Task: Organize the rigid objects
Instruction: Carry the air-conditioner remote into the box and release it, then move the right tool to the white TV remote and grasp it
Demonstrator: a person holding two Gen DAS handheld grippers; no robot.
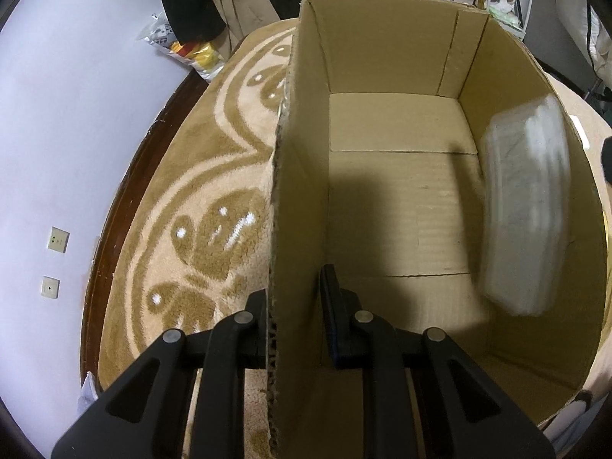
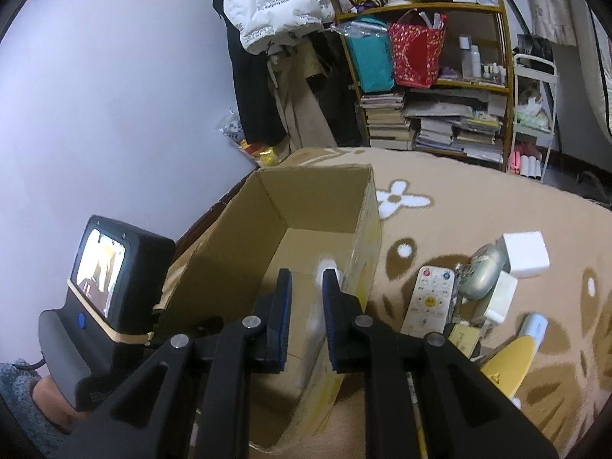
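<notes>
Cardboard box open-topped on patterned carpet, its left wall pinched between left gripper fingers. Blurred translucent plastic container against the inner right wall, clear of any fingers. Right gripper above the box, fingers slightly parted, grasping nothing. Remote control, white cube on carpet right of the box.
</notes>
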